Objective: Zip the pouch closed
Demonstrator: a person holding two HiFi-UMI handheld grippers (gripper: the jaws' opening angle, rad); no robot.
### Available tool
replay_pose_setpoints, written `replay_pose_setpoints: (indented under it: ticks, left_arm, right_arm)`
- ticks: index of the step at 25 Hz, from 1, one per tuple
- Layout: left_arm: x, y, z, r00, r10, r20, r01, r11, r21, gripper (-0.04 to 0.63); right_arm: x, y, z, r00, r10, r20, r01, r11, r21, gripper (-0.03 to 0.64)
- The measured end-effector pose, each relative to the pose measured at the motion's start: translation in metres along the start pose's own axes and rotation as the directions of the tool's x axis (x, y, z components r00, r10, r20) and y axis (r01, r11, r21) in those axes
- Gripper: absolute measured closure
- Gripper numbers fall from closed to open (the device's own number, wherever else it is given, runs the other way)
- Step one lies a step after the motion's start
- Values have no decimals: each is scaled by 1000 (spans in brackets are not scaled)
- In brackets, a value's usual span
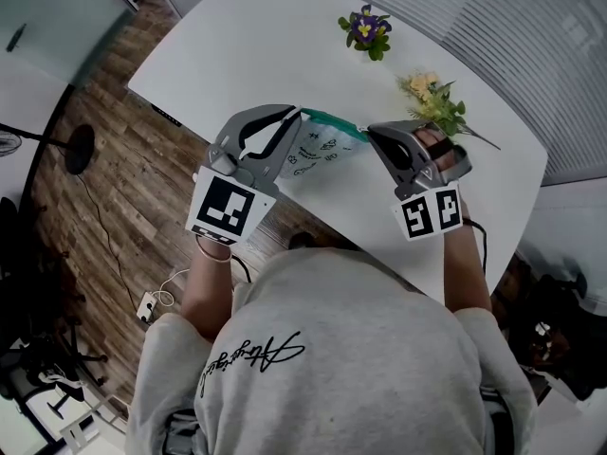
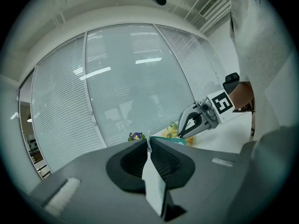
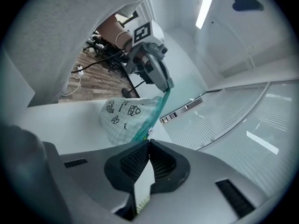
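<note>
The white fabric pouch (image 1: 318,152) printed with black doodles hangs in the air just over the near edge of the white worktop (image 1: 266,36), stretched between the two tools. The left gripper (image 1: 300,114) has its fingers (image 2: 161,160) pressed together on one end of the pouch. The right gripper (image 1: 370,131) has its fingers (image 3: 159,160) closed at the other end, apparently on the small metal pull (image 3: 148,133) that shows right at their tips.

The green zip band (image 1: 334,124) runs taut and narrow from one gripper to the other, so the zip looks drawn along most or all of its length. Whether the last teeth are joined cannot be made out. The next move probably calls for a steady hold by the left gripper while the right one checks the pull is fully home.

On the worktop, well apart from the pouch, stand a purple flower sprig (image 1: 366,30) and a yellow flower bunch (image 1: 432,102). Below is a brown wooden floor (image 1: 104,188), and pale window blinds (image 1: 531,36) lie beyond.
</note>
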State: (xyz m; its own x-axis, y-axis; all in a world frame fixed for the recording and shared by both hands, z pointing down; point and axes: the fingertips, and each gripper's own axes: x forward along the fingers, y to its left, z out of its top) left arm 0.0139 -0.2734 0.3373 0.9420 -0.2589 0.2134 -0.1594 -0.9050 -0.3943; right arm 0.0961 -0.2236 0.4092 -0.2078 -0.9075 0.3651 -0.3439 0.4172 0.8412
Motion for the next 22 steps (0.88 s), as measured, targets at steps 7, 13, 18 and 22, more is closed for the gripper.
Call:
replay_pose_setpoints:
  ticks: [7,13,18,22]
  left_arm:
    - [0,1,-1,1000,4,3,-4,1000,-29,575]
    - [1,0,-4,1000,-3,-13,3,1000,-24,574]
    - [3,-3,-4,1000,-10,-13,10,1000,-25,575]
    - [-2,7,-6,999,33,-8,-33,998,-57,575]
  right_arm:
    - [2,-1,-7,1000,5,-23,-4,1000,19,614]
    - [1,3,-11,1000,6,-25,-5,999,42,614]
    - [0,3,-14,1000,9,-29,-8,999,50,614]
    - [1,7,-21,998,21,-58,-18,999,46,614]
